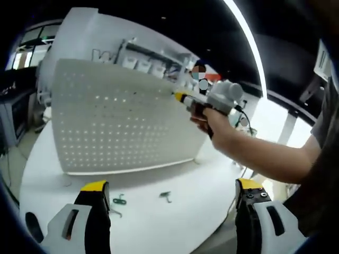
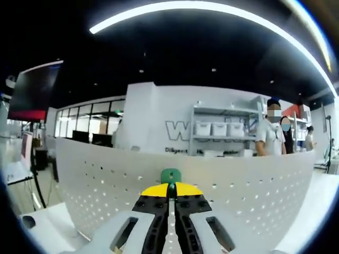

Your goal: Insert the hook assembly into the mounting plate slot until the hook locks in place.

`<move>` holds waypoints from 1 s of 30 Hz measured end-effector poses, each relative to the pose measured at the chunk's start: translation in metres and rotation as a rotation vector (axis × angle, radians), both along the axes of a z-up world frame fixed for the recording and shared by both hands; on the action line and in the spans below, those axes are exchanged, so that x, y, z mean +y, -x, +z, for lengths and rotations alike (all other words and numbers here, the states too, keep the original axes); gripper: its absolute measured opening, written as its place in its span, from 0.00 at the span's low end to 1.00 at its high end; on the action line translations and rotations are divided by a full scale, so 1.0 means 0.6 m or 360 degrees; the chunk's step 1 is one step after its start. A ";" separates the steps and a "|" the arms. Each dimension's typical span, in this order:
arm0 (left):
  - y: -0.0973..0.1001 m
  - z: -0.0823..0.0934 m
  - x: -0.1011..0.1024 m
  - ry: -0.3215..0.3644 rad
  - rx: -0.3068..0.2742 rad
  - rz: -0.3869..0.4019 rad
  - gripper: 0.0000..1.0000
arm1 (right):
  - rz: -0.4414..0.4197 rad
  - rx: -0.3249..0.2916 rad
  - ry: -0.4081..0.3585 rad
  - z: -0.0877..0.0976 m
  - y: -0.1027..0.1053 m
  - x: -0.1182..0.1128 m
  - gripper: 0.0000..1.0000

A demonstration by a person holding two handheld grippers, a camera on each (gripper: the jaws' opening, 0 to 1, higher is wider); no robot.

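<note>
The step in hand looks like the approach to insertion: in the right gripper view the right gripper (image 2: 170, 191) has its fingers pressed together on a small green hook (image 2: 170, 175), which peeks above the yellow tips at 12 o'clock from them and hangs just in front of the white perforated mounting plate (image 2: 238, 196). Whether the hook already touches a slot cannot be told. In the left gripper view the same gripper, held in the person's hand (image 1: 212, 119), sits at the plate's upper edge, toward 2 o'clock on the panel. The left gripper (image 1: 172, 198) hangs low with its fingers spread wide and empty above the tabletop (image 1: 159, 227), where two spare hooks (image 1: 119, 201) lie between the tips. Next, I judge, the hook's prongs must be lined up with a hole and pushed in, then pressed down until it seats.
</note>
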State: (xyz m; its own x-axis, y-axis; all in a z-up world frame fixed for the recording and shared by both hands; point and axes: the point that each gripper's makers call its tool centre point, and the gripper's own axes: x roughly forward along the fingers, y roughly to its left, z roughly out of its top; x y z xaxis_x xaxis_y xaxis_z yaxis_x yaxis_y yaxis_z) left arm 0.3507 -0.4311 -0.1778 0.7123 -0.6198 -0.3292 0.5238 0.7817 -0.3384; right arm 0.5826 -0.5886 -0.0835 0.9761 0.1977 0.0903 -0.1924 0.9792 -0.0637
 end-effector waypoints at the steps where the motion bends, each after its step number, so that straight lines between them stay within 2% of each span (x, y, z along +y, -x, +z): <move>1: -0.001 -0.002 0.002 -0.0002 0.0006 0.0007 1.00 | -0.0009 -0.0003 -0.0006 0.000 -0.001 -0.001 0.00; 6: -0.004 -0.004 0.005 -0.0001 0.0011 0.0029 1.00 | -0.0050 0.0023 -0.0037 -0.015 -0.009 -0.005 0.00; 9: -0.005 -0.005 0.006 0.0002 0.0016 0.0032 1.00 | -0.0089 -0.0017 -0.0043 -0.014 -0.005 -0.010 0.00; 15: -0.006 -0.008 0.010 0.0009 0.0023 0.0039 1.00 | -0.0114 -0.0007 -0.0039 -0.018 -0.009 -0.011 0.00; 20: -0.006 -0.012 0.013 0.0022 0.0031 0.0048 1.00 | -0.0127 0.0034 -0.0050 -0.028 -0.016 -0.011 0.00; 22: -0.006 -0.015 0.014 0.0017 0.0035 0.0049 1.00 | -0.0127 0.0043 0.0003 -0.030 -0.017 -0.008 0.00; 30: -0.003 -0.016 0.015 0.0027 0.0039 0.0045 1.00 | -0.0127 0.0052 0.0053 -0.029 -0.016 -0.010 0.01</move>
